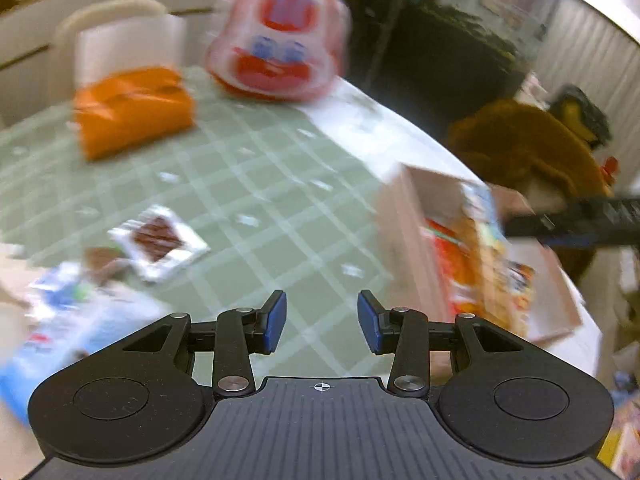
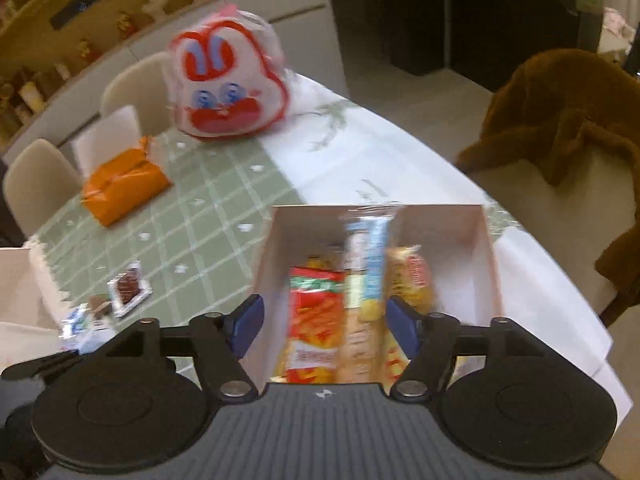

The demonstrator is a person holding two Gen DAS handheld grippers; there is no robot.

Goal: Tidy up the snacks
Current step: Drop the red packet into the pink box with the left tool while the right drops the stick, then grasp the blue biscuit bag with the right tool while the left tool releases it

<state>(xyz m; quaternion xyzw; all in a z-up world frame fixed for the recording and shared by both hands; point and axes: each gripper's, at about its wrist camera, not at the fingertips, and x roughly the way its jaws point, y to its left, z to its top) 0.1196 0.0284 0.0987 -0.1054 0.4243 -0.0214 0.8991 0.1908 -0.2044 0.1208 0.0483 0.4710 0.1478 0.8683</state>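
Showing inside the box (image 2: 486, 240), only right tongs (image 2: 325, 322) reveal packets (image 2: 316, 320).

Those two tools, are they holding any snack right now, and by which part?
Neither. The left tool is open over the tablecloth; the right tool is open above the box.

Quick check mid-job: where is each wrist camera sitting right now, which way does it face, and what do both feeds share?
Left wrist: behind the open left hand-held gripper, above the green checked tablecloth, facing the orange packet; the cardboard box is at right.
Right wrist: behind the open right hand-held gripper, looking down into the box of snack packs.
Shared: box, orange packet, red-and-white bag, chocolate wrapper, brown coat.
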